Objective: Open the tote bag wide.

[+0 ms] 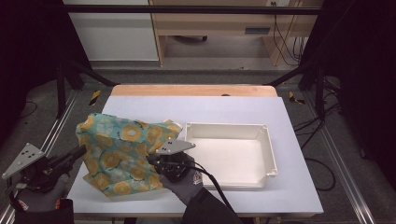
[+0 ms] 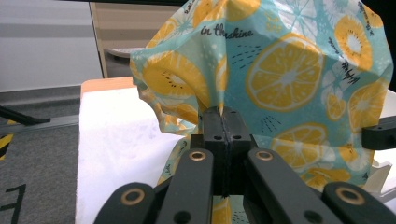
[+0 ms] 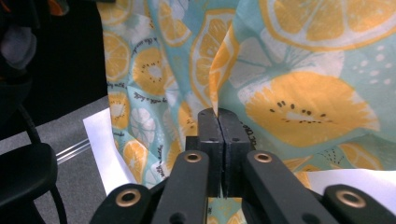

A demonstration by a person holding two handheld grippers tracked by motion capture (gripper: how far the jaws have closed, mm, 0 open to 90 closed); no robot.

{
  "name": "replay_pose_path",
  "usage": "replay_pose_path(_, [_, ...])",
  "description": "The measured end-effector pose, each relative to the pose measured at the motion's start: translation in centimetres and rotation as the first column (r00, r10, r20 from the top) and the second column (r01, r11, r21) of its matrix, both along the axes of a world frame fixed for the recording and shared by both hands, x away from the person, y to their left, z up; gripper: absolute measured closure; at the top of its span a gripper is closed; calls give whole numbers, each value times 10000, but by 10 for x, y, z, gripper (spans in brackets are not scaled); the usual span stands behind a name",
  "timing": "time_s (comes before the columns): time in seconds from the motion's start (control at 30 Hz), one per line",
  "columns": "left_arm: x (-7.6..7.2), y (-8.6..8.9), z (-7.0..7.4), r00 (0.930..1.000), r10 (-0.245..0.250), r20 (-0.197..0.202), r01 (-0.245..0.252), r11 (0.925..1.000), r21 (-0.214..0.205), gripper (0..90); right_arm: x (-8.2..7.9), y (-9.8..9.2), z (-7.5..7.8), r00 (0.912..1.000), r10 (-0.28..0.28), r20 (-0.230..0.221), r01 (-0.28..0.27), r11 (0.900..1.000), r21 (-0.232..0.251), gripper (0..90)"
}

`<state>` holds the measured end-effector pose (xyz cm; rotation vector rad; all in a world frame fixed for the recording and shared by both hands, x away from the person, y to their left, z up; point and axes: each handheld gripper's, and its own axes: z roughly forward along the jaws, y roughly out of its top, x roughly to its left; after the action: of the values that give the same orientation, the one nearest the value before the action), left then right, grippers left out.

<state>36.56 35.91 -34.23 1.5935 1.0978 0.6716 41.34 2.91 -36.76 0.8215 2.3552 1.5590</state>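
Left gripper [image 1: 77, 151]: jaws were pressed together on a fold of the cloth's left edge, at the near-left of the table.
Right gripper [image 1: 156, 158]: jaws likewise clamped flat on the cloth, by its right side.
Cloth [image 1: 123, 151]: the lemon-print fabric was lifted between both grippers, its lower part trailing on the white table [image 1: 289, 186].
Tray [image 1: 268, 144]: the white tray stood empty just right of the cloth.
Progress: I'd judge gripping done; moving it into the tray remained.

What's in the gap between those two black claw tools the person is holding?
The lemon-print cloth spans it. In the high view it stretches from the left gripper to the right gripper, each clamped on it.
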Motion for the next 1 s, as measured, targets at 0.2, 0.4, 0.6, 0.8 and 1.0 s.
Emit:
replay_pose_path(0.2, [0,1,0,10000,-8,-35,8,10000,-47,900,-4,-12,23,9981,-142,603,106,9981,601,776])
replay_pose_path(0.4, [1,0,0,10000,-39,-55,38,10000,-54,900,-2,-20,40,9937,-654,913,573,9944,891,629])
replay_pose_path(0.6, [1,1,0,10000,-32,-61,32,10000,-77,900,5,-10,42,9823,-1172,1462,1015,9887,1105,413])
replay_pose_path(0.8, [0,2,0,10000,-52,-64,51,9999,-87,900,9,7,36,9780,-1440,1511,1367,9889,575,542])
replay_pose_path(1.0, [0,2,0,10000,-61,-56,61,9999,-106,900,9,3,36,9875,-1136,1096,1094,9931,432,900])
